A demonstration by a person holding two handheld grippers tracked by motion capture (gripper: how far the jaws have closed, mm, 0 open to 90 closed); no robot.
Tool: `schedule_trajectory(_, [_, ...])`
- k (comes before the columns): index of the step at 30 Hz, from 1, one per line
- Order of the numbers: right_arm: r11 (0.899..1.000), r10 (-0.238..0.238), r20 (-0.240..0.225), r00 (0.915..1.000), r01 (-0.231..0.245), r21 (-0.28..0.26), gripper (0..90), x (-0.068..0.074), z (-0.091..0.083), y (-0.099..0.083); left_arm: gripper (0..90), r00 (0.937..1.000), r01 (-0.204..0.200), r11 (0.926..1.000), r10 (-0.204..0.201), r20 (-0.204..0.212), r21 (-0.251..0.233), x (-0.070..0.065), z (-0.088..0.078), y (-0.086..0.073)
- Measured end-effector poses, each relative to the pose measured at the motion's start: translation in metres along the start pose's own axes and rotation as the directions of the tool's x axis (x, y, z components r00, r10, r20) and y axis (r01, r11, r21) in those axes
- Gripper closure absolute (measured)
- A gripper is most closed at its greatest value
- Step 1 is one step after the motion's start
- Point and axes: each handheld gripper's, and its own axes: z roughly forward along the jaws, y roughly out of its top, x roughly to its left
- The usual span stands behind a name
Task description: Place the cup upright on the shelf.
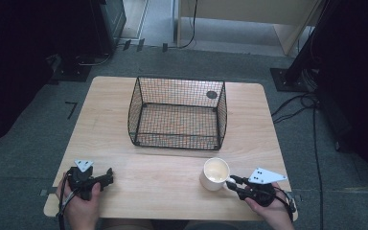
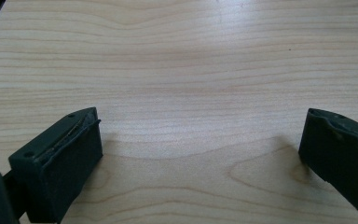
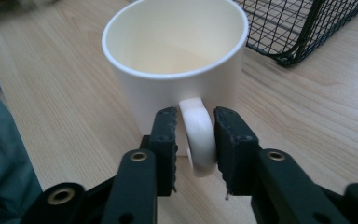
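A white mug (image 1: 215, 173) stands upright and looks empty on the wooden table (image 1: 158, 177), near its front edge at the right. In the right gripper view the mug (image 3: 177, 60) is close up, its handle pointing at the camera. My right gripper (image 1: 231, 182) (image 3: 195, 116) has its two jaws closed against either side of that handle. My left gripper (image 1: 108, 174) rests at the front left of the table, held in a hand. In the left gripper view it (image 2: 200, 126) is open wide over bare wood, with nothing between the jaws.
A black wire basket (image 1: 177, 79) stands empty in the middle of the table, just beyond the mug; its corner (image 3: 298, 32) is at the upper right of the right gripper view. Cables and dark stands lie on the floor around the table.
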Motion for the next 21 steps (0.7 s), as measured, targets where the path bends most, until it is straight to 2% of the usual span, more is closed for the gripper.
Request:
schedule_trajectory(1, [1.0, 0.0, 0.0, 1.0, 0.0, 0.0, 71.5, 0.0, 0.0, 0.0, 0.0, 1.0, 0.0, 1.0, 0.0, 0.0, 0.0, 0.0, 0.0, 0.0])
schedule_trajectory(2, [1.0, -0.003, 0.004, 1.0, 0.003, 0.025, 75.8, 0.0008, 0.0019, -0.0003, 0.0, 1.0, 0.0, 1.0, 0.0, 0.0, 0.0, 0.0, 0.0, 0.0])
schedule_trajectory(6, [1.0, 0.001, -0.005, 1.0, 0.0, 0.025, 77.2, 0.0017, 0.0023, -0.0006, 0.0, 1.0, 0.001, 1.0, -0.001, 0.001, -0.001, -0.0001, 0.0001, 0.0])
schedule_trajectory(10, [1.0, -0.015, 0.014, 0.9998, 0.015, 0.025, 80.1, 0.0063, 0.0032, 0.0014, 0.0, 1.0, 0.0, 1.0, 0.0, 0.001, 0.0, 0.0, 0.0, 0.0])
schedule_trajectory(13, [1.0, -0.023, 0.035, 0.9991, 0.023, 0.006, 80.3, 0.0085, 0.0037, 0.0028, 0.0, 1.0, 0.0, 1.0, 0.0, 0.001, 0.0, 0.0, 0.0, 0.0])
schedule_trajectory(14, [1.0, 0.009, 0.035, 0.9994, -0.009, -0.011, 80.4, 0.0075, 0.0035, 0.0034, 0.0, 1.0, 0.001, 1.0, -0.001, 0.001, -0.001, 0.0, 0.0, 0.0])
schedule_trajectory(16, [1.0, 0.022, 0.041, 0.9989, -0.021, -0.018, 80.5, 0.0064, 0.004, 0.0045, 0.0, 1.0, 0.001, 1.0, -0.001, 0.0, -0.001, -0.0001, 0.0001, 0.0])
schedule_trajectory(21, [1.0, 0.018, 0.061, 0.998, -0.018, -0.011, 80.5, 0.0074, 0.0059, 0.0086, 0.0, 1.0, 0.001, 1.0, -0.001, 0.001, -0.001, -0.0001, 0.0001, 0.0])
